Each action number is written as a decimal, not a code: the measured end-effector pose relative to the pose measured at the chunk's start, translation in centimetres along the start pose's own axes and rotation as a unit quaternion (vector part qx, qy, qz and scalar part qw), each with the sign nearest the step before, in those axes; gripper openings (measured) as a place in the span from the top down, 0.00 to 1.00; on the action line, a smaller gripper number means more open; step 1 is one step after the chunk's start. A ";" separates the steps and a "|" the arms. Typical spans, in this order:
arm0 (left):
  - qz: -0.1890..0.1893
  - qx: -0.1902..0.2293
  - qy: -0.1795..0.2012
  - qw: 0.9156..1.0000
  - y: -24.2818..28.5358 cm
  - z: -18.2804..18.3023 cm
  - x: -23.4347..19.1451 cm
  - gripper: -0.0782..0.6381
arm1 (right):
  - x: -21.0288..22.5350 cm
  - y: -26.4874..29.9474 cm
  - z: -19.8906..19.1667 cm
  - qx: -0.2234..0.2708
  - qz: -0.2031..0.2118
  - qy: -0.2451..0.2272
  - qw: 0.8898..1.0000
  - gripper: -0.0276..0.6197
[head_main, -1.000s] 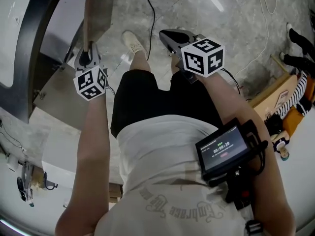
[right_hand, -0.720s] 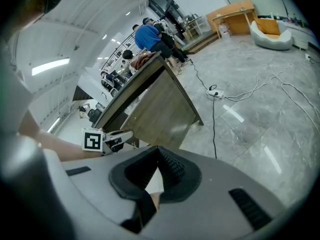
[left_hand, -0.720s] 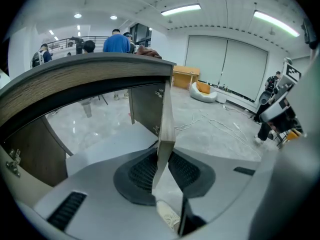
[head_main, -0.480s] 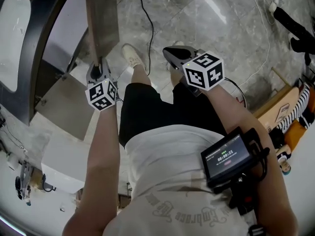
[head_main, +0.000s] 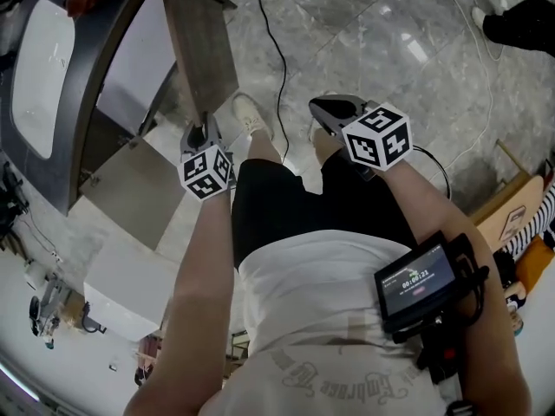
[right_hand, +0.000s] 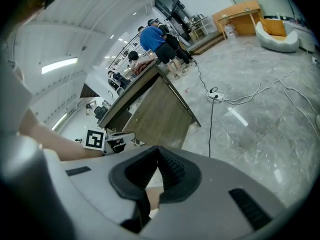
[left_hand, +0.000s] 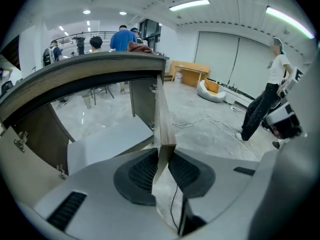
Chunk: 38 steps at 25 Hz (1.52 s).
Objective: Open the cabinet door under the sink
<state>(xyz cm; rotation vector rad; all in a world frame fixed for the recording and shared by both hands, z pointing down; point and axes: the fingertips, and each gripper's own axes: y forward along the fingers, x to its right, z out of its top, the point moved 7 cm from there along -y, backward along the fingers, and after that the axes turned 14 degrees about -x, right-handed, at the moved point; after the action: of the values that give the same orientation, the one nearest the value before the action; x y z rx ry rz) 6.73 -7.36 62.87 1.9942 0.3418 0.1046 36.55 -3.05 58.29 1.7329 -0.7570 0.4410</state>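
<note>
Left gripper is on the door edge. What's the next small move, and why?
Probably open the left gripper and release: its pads clamp the free edge of the brown wooden cabinet door, which already stands swung well out beneath the white sink.

Left gripper (head_main: pixel 201 133): forearm stretched forward, gripper tilted down, pads clamped either side of door (left_hand: pixel 163 121) edge. Right gripper (head_main: pixel 328 107): forearm forward, tilted down, jaws together, nothing between. Grippers well apart, level with each other.
</note>
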 end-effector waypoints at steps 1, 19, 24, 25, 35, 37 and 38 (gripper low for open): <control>0.000 -0.001 -0.004 1.000 0.0 0.0 0.3 0.79 | 0.0 -0.1 -0.1 0.000 0.002 -0.002 1.000 0.94; 0.015 -0.041 -0.080 0.996 1.0 0.3 6.7 0.79 | 3.3 -3.0 -1.2 0.037 0.003 0.029 0.999 0.94; 0.004 -0.048 -0.109 0.993 1.7 1.1 9.8 0.78 | 4.4 -4.2 -1.6 0.051 0.001 0.049 0.997 0.94; 0.003 -0.050 -0.112 0.993 1.9 1.5 10.5 0.77 | 4.6 -4.5 -1.6 0.054 -0.001 0.052 0.997 0.94; -0.015 -0.046 -0.160 0.986 4.1 5.3 17.2 0.75 | 7.7 -8.8 -2.9 0.111 -0.015 0.105 0.988 0.94; -0.019 -0.042 -0.169 0.985 4.7 6.0 18.2 0.74 | 8.6 -9.5 -3.6 0.127 -0.016 0.131 0.983 0.94; -0.020 -0.042 -0.174 0.984 5.0 6.4 18.6 0.73 | 9.1 -9.9 -4.0 0.133 -0.018 0.142 0.981 0.94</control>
<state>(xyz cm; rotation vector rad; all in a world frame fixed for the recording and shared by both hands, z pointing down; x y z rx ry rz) 26.95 -9.62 63.07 1.8789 0.1492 -0.2493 50.26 -0.15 58.27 1.8740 -0.4761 0.7741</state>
